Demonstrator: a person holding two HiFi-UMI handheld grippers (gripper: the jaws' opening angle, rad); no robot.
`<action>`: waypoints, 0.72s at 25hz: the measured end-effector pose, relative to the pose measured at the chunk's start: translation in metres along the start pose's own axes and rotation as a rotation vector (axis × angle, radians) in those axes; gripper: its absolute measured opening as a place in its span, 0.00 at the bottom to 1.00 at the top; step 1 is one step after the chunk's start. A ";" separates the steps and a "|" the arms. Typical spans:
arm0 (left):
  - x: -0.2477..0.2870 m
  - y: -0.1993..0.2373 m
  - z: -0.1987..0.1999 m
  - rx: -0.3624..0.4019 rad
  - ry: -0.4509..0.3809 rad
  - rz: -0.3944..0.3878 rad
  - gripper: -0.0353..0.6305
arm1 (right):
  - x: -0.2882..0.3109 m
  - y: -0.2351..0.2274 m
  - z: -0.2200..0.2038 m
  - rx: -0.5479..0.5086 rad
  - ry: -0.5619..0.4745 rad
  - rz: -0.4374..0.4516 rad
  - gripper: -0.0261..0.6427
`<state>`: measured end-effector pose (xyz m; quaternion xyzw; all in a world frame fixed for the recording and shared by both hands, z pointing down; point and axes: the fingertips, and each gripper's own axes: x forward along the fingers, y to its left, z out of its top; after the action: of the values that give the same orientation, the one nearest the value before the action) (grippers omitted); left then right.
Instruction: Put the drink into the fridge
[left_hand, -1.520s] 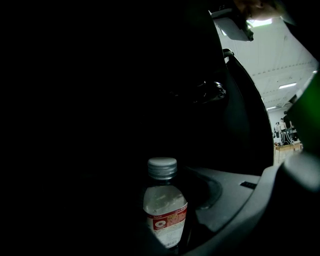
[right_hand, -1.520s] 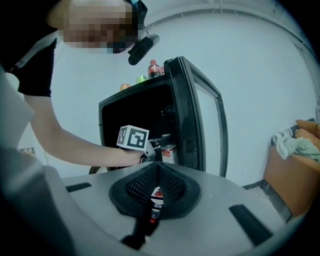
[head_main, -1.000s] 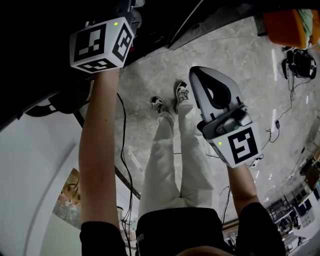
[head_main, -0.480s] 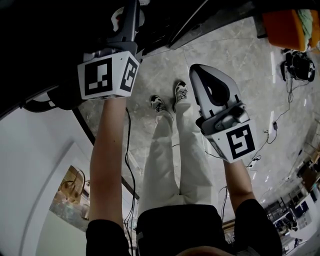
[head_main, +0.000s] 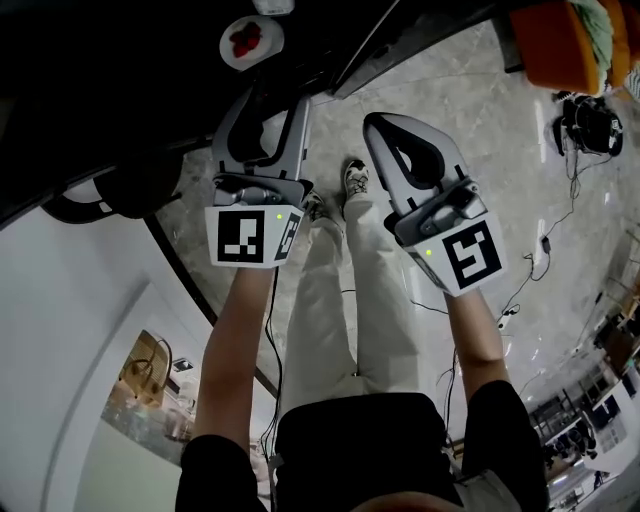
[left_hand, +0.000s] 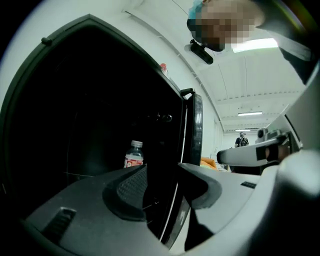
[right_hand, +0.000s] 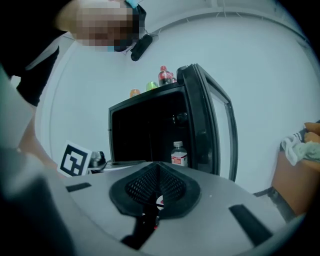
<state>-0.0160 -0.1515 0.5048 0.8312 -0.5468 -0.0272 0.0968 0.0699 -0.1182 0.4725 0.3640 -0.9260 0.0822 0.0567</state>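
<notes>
1. Where the black fridge (right_hand: 145, 127) stands open, the drink bottle (right_hand: 179, 153), clear with a white cap and a red-and-white label, stands upright inside its dark interior.
2. From the left tool (left_hand: 162, 180) the bottle (left_hand: 133, 155) lies ahead, past the left jaw. From the right tool (right_hand: 157, 175) it lies ahead, slightly right of the tips.
3. The left tool's jaws are spread, and the edge of the open fridge door (left_hand: 194, 130) shows beyond the gap between them.
4. The right tool's jaws are pressed together.
5. The door (right_hand: 212, 125) hangs ahead and to the right of the right tool.
6. A red-capped bottle (right_hand: 164, 75) stands on top of the fridge.
7. In the head view the left tool (head_main: 272, 110) and the right tool (head_main: 385, 125) sit side by side above a marbled floor (head_main: 480, 120).
</notes>
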 end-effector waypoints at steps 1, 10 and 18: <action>-0.004 -0.001 0.006 -0.006 -0.016 0.007 0.35 | 0.001 -0.002 0.004 -0.002 -0.016 -0.012 0.04; -0.059 -0.015 0.074 0.001 -0.094 0.038 0.14 | -0.017 0.022 0.037 0.072 -0.008 -0.066 0.04; -0.094 -0.017 0.128 -0.073 -0.103 0.079 0.07 | -0.026 0.040 0.077 0.174 -0.002 -0.080 0.04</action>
<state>-0.0572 -0.0761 0.3703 0.8023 -0.5822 -0.0857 0.0998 0.0580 -0.0867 0.3883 0.4044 -0.9002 0.1593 0.0271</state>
